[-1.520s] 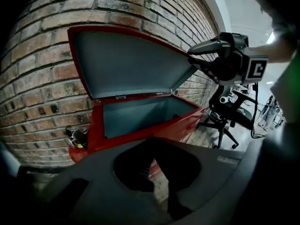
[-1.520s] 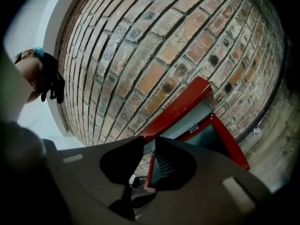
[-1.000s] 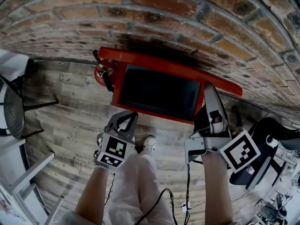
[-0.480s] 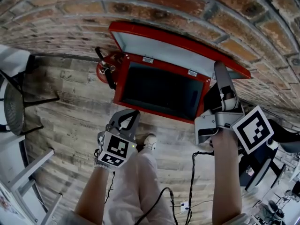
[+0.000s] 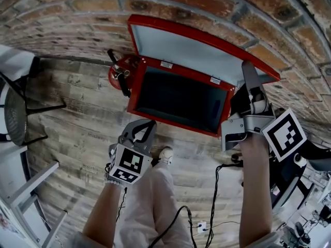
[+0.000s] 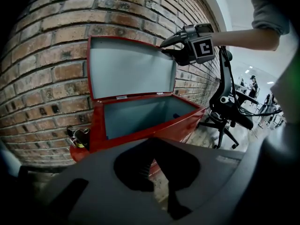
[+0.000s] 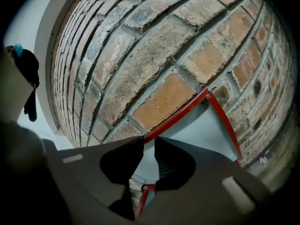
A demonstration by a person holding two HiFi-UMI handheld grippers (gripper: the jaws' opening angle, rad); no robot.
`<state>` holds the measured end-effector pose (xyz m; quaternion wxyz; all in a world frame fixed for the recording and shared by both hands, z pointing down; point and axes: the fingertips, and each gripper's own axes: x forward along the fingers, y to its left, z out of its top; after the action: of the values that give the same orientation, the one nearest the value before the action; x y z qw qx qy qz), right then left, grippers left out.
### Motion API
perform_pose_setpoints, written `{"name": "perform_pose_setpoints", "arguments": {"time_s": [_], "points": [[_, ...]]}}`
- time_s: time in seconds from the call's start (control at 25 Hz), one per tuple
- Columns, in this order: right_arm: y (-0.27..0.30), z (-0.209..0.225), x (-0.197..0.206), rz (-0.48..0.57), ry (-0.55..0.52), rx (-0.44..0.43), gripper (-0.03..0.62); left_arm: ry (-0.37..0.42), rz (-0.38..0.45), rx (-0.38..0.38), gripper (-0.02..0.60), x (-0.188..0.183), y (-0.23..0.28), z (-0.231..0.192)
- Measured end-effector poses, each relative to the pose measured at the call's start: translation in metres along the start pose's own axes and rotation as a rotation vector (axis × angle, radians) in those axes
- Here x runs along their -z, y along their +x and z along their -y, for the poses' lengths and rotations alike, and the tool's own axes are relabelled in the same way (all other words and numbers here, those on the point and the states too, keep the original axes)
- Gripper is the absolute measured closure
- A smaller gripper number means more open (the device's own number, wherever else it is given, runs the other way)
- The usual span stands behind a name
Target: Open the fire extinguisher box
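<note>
While the right gripper (image 5: 249, 68) pinches the stiff lid (image 5: 191, 48) at its corner, it likely swings light; left gripper (image 5: 145, 126) hangs closed, empty.

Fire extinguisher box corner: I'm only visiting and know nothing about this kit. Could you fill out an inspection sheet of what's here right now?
Surface: wooden plank floor; the box stands on it against the wall.
Job's things: red fire extinguisher box, its lid raised toward the bricks.
Clutter: red fire extinguisher outside the box, at its left end in the head view.
Grippers: right tongs closed on the lid's edge; left tongs shut, empty, short of the box.
Cables: black cables trailing over the floor by the person's legs.
Surroundings: brick wall; black office chair to the right of the box.
</note>
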<state>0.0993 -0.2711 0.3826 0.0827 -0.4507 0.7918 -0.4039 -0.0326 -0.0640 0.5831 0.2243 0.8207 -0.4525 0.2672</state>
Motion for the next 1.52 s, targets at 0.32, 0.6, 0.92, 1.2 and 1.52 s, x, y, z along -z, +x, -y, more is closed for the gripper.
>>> {"name": "perform_pose_setpoints", "arguments": {"time_s": [0.32,0.6,0.92,1.2,1.52], "points": [[-0.009,-0.013,0.032,-0.102,-0.074,-0.068,0.534,-0.014,0.01,-0.004,0.583,0.0,-0.001,0.0],[-0.025,-0.007,0.114,-0.381,-0.267,-0.143,0.533,-0.025,0.018,-0.011,0.583,0.0,-0.003,-0.003],[-0.042,0.009,0.193,-0.681,-0.608,-0.218,0.517,-0.027,0.014,-0.006,0.583,0.008,-0.004,-0.002],[-0.044,0.014,0.221,-0.784,-0.684,-0.264,0.507,-0.032,0.011,-0.008,0.583,0.014,-0.007,-0.002],[-0.056,0.023,0.256,-0.968,-0.812,-0.339,0.474,-0.032,0.016,-0.003,0.583,0.014,-0.008,-0.003]]}}
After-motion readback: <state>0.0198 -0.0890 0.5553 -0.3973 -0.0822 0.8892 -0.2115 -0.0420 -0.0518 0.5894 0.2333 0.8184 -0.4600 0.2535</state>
